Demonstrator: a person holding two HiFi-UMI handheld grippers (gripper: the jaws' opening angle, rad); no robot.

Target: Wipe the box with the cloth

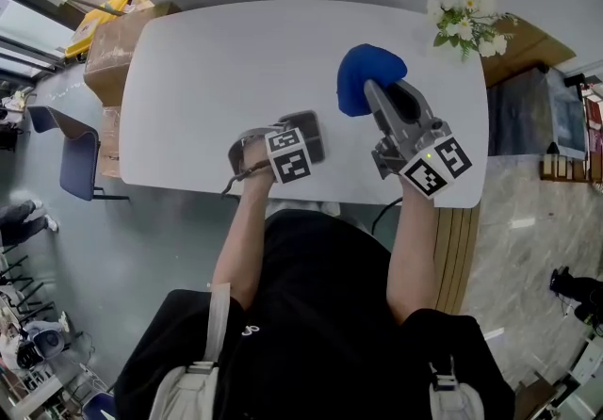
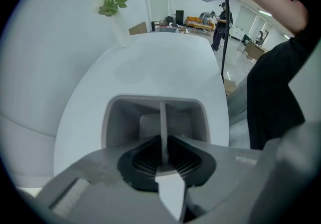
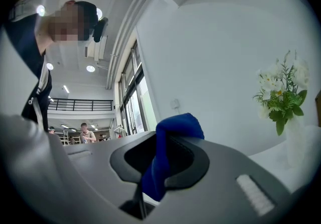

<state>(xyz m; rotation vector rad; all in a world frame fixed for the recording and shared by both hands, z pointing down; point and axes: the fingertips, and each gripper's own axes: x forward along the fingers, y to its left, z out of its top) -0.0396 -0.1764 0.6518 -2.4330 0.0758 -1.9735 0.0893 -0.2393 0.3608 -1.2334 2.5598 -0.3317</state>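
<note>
One small grey open box with a thin middle wall sits on the white rounded table, near the edge closest to the person. The blue cloth is not on the box. It hangs to the right of it, pinched between the closed jaws of the right gripper, which is held up above the table. White flowers with green leaves stand at the far right corner. The left gripper lies low and is clamped on the middle wall of the box.
</note>
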